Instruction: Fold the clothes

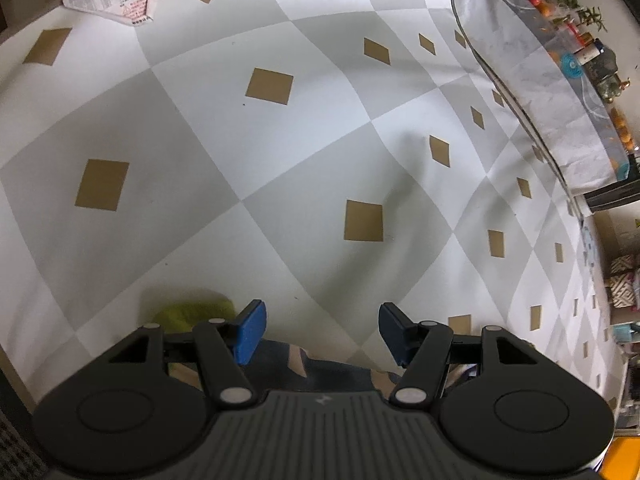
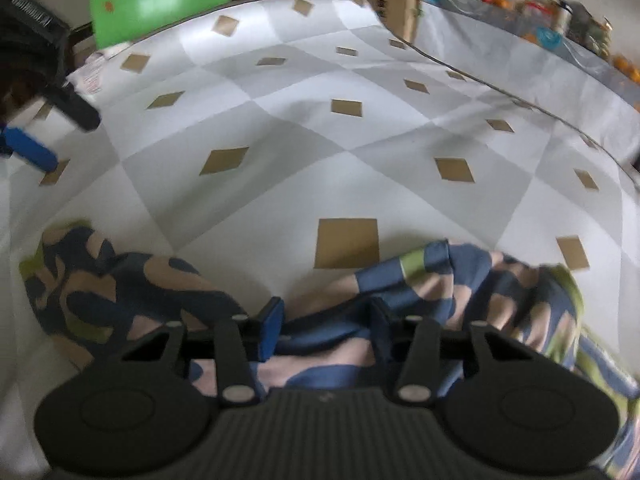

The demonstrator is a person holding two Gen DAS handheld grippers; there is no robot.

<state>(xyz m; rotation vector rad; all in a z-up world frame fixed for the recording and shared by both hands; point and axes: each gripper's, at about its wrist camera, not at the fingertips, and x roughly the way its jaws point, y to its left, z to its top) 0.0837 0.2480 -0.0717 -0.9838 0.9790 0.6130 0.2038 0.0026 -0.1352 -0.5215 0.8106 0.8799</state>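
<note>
Both tongs gape: left tongs [image 1: 320, 334] empty, right tongs [image 2: 326, 326] straddle patterned garment [image 2: 120, 288].

Patterned garment [image 2: 120, 280] on checkered bedsheet [image 2: 320, 140]

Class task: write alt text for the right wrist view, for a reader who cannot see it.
The right gripper straddles a crumpled blue, tan and green patterned garment lying on a grey-and-white checked cloth. The left gripper's blue finger enters at the left edge.

Looks like a home: checked cloth [image 1: 280, 152] over a wide surface, fruit and jars [image 1: 576, 32] crowding a side counter (green chair [image 2: 160, 0] behind).
</note>
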